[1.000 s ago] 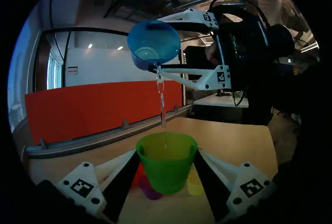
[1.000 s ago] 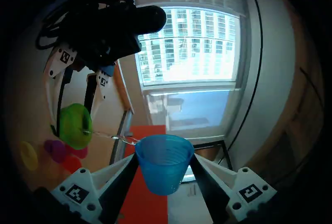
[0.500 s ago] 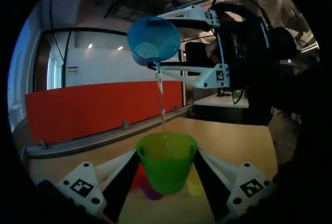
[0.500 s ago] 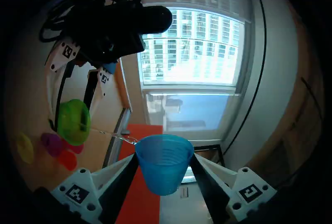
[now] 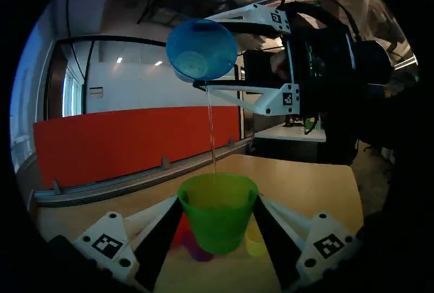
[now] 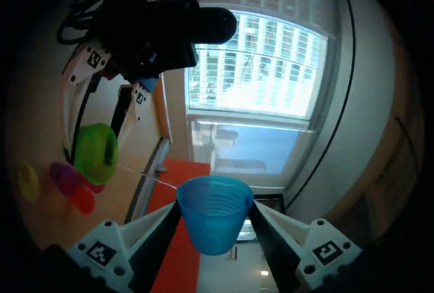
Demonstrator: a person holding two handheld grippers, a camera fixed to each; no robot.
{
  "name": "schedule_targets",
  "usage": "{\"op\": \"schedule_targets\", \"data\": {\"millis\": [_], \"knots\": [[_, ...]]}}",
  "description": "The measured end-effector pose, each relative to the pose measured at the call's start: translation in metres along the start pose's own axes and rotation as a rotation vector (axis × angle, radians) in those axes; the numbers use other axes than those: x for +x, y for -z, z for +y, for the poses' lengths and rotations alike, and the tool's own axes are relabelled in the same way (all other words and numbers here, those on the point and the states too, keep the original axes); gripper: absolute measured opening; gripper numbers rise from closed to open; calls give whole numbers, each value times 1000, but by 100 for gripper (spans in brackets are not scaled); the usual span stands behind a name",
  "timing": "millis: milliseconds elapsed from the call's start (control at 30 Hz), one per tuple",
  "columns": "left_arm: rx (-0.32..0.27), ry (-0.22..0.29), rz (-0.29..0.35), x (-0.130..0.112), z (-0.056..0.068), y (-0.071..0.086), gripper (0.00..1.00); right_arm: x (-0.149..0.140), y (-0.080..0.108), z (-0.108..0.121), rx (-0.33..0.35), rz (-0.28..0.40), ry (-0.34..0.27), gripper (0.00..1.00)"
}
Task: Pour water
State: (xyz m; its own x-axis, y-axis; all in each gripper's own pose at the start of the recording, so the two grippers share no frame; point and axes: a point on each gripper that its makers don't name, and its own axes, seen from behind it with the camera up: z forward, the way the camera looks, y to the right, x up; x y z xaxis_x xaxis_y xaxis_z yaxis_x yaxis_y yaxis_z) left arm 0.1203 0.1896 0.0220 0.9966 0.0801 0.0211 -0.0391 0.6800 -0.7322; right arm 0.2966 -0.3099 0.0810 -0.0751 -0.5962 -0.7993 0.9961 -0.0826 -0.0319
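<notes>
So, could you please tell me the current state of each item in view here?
Blue plastic cup: tipped forward, pouring.
Water stream: thin, falling into the green cup.
Green plastic cup: upright, catching water.
Left gripper: shut on the green cup.
Right gripper: shut on the blue cup.

left gripper view: sits low and level, tight behind the green cup (image 5: 218,218), looking over the table (image 5: 309,182) to the orange wall (image 5: 108,141) | right gripper view: rolled sideways, up above the green cup, hugging the blue cup (image 6: 215,221), facing the window (image 6: 255,65) | shared: both cups, the water thread (image 5: 211,130) between them
</notes>
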Motion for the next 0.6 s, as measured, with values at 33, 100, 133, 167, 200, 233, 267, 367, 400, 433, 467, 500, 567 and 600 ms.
{"op": "schedule_targets", "data": {"millis": [33,100,133,167,200,233,267,367,400,433,467,500,567,600], "knots": [[0,1,1,0,0,0,86,1,0,0,0,1,3,89],[0,3,1,0,-1,0,86,1,0,0,0,3,7,89],[0,4,2,0,-1,0,86,1,0,0,-1,3,9,89],[0,4,2,0,-1,0,86,2,-1,0,-1,2,10,89],[0,5,3,-1,-1,0,86,1,-1,0,-1,2,11,89],[0,5,3,-1,-1,0,86,1,-1,-1,0,0,8,89],[1,5,3,-1,-1,0,86,0,-2,-2,2,-2,6,89],[3,4,3,-1,-2,0,86,-2,-2,-4,5,-4,-12,89],[3,4,3,-1,-2,0,86,-2,-2,-5,5,-5,-21,89],[4,4,3,-1,-2,0,86,-2,-2,-6,6,-4,-36,89],[4,4,3,-1,-2,1,85,-2,-2,-7,6,-4,-50,89],[4,3,3,0,-2,1,86,-2,-1,-7,5,-4,-66,89],[6,0,2,0,-3,1,86,-2,-1,-8,2,-3,-108,89],[7,-2,2,0,-3,2,86,-2,0,-8,1,-3,-130,89]]}}
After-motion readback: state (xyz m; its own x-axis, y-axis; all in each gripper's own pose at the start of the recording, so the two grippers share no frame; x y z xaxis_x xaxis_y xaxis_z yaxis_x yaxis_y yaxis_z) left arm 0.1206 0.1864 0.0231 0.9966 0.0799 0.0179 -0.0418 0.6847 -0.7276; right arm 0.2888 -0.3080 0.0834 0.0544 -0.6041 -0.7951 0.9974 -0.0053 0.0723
